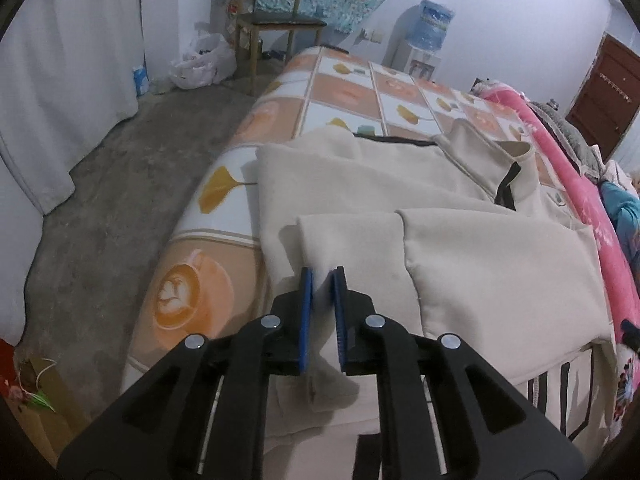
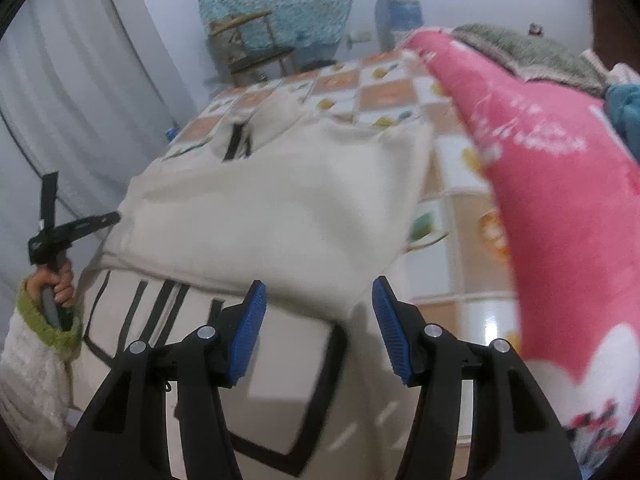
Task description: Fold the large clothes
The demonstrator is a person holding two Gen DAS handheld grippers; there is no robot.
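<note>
Between the blue pads [image 1: 306, 312] of the left tool [image 1: 322, 280] a fold of the cream garment [image 1: 460, 248] is pinched; the jaws stand nearly together, clamped on the cloth, with more fabric hanging below them. The right tool [image 2: 318, 300] is released, its jaws standing apart above the garment's near edge, nothing pressed between them. The cream garment, trimmed with black stripes [image 2: 160, 308] near its hem, lies partly folded on a worktop [image 1: 344, 92] covered in an orange-and-white checked cloth printed with coffee cups. In the right wrist view a hand [image 2: 60, 280] in a green-cuffed sleeve grips the left tool's handle at the garment's left edge. A pink blanket [image 2: 552, 208] lies heaped just beside the garment on the right. Beyond stand a wooden chair [image 1: 276, 20] and a water dispenser [image 1: 428, 36] against the wall; bare concrete floor [image 1: 132, 152] lies to the left.
</note>
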